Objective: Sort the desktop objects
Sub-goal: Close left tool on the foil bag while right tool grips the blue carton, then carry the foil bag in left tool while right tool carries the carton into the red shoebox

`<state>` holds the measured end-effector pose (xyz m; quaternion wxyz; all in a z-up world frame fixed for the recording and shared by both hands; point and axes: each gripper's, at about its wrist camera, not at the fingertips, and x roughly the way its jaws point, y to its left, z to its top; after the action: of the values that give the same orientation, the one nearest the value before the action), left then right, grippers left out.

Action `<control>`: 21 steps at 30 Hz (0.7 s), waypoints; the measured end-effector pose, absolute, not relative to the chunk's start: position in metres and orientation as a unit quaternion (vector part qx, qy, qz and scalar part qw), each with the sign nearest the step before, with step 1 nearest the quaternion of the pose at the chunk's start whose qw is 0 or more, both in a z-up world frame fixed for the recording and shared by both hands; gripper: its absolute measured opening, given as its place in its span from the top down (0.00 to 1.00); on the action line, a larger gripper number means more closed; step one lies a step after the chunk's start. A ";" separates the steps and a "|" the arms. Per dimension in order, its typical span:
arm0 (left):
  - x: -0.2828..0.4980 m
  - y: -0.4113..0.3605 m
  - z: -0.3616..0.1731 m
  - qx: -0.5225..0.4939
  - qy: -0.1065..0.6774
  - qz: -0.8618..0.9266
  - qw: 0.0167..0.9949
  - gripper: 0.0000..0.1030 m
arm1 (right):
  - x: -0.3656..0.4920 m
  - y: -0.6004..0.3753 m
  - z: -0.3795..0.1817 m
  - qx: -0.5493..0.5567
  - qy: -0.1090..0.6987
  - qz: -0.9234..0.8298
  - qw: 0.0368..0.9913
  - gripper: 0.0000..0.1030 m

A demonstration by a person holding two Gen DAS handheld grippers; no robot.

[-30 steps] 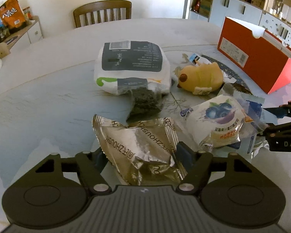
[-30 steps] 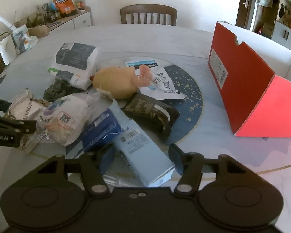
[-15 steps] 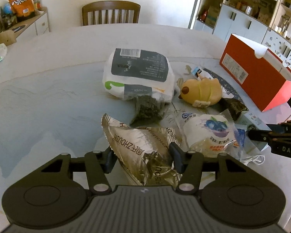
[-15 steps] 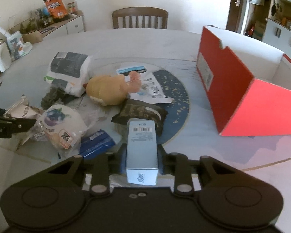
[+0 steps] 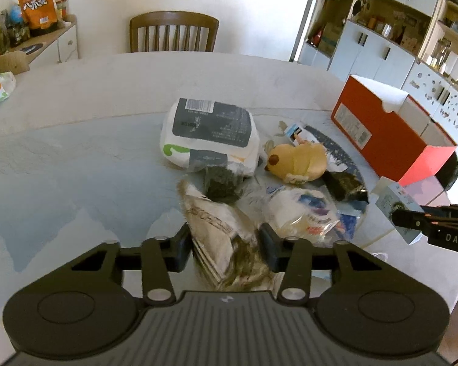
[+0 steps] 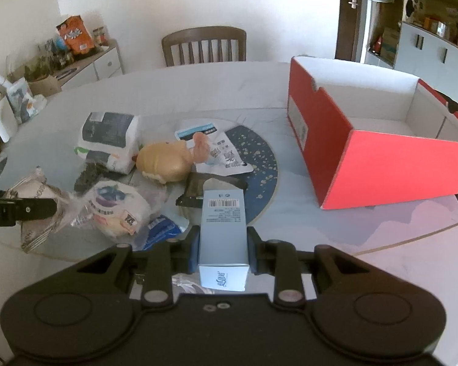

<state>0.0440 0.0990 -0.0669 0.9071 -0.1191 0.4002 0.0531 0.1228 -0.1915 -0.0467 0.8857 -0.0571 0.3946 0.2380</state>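
I count one silver foil packet (image 5: 219,231), one pale blue carton (image 6: 224,231), one blueberry bun pack (image 6: 116,204), one plush toy (image 6: 165,161), one white tissue pack (image 5: 210,134), two dark sachets, one red box (image 6: 381,164), one chair (image 5: 174,32).

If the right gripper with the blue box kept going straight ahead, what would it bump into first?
Probably the dark packet lying just past the light blue box that the right gripper holds, though depth is hard to judge.
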 end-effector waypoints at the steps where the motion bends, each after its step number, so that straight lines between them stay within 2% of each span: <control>1: 0.042 0.100 -0.065 -0.125 0.399 0.051 0.907 0.62 | 0.122 -0.193 -0.045 -0.054 0.394 0.238 0.886 0.72; 21: 0.039 0.088 -0.011 -0.156 0.363 0.005 0.919 0.65 | 0.119 -0.218 -0.003 -0.019 0.380 0.224 0.897 0.72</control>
<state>0.0393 0.0880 -0.0107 0.9187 -0.1558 0.3628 0.0053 0.1194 -0.2180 -0.0028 0.8974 -0.0193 0.3797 0.2238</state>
